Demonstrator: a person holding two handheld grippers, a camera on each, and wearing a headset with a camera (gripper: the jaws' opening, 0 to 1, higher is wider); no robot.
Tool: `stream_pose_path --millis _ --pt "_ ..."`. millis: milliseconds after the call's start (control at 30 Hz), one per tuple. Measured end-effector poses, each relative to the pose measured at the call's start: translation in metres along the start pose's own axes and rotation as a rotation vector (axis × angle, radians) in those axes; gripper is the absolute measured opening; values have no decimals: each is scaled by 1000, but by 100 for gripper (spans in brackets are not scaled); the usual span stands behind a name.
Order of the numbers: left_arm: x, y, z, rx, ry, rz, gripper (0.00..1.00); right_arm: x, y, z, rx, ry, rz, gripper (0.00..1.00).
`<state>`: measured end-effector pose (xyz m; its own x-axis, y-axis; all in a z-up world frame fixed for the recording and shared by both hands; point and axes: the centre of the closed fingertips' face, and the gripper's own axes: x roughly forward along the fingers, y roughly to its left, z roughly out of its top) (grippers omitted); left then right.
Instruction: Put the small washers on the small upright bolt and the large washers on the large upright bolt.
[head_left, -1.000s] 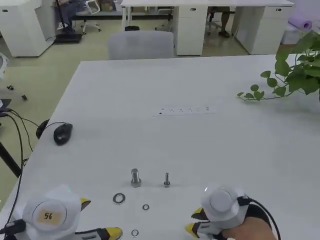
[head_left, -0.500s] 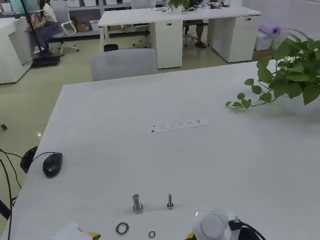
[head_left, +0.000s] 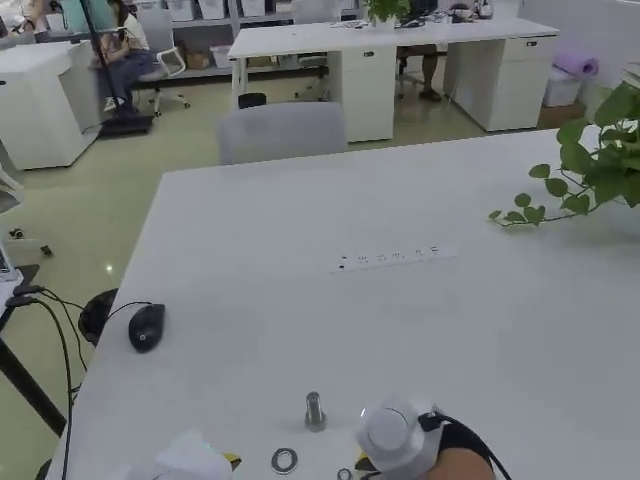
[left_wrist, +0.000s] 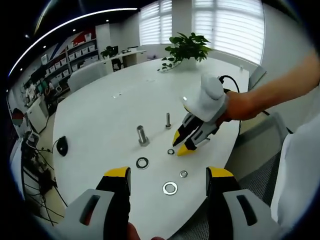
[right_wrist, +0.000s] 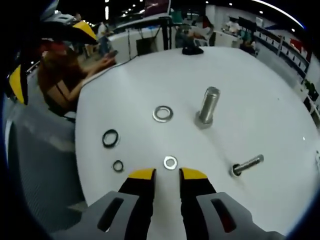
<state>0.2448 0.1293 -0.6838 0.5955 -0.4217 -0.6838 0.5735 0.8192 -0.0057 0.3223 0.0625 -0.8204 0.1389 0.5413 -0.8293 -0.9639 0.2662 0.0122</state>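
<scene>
Small washer (right_wrist: 170, 162) at jaw tips.
R gripper (right_wrist: 167, 175) narrowly apart, washer just beyond; L gripper (left_wrist: 169, 175) wide apart, large washer (left_wrist: 170, 188) just ahead.

No readable text, label, brand or number on the bench or on anything it carries. Red wall graphic (left_wrist: 84, 37) far beyond the bench's edge, in the left gripper view: too small and blurred to make out.
</scene>
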Motion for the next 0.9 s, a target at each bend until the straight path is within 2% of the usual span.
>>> stream_pose_path --millis 133,200,333,533,700,900 --pt "-2 2 0 -17 -7 12 60 5 -2 -2 -57 47 20 21" --pt "-3 3 -1 -20 -8 18 60 6 -3 0 -63 45 24 21" --pt "-4 7 -1 -28 -8 31 60 8 -3 3 -124 44 47 20" --pt "-5 10 1 -38 -16 47 60 8 2 2 -195 74 67 15" --pt "-4 8 0 -34 -10 50 60 7 2 0 -178 72 72 14" --pt "-4 5 -5 -37 0 51 60 1 5 -7 -126 52 68 14"
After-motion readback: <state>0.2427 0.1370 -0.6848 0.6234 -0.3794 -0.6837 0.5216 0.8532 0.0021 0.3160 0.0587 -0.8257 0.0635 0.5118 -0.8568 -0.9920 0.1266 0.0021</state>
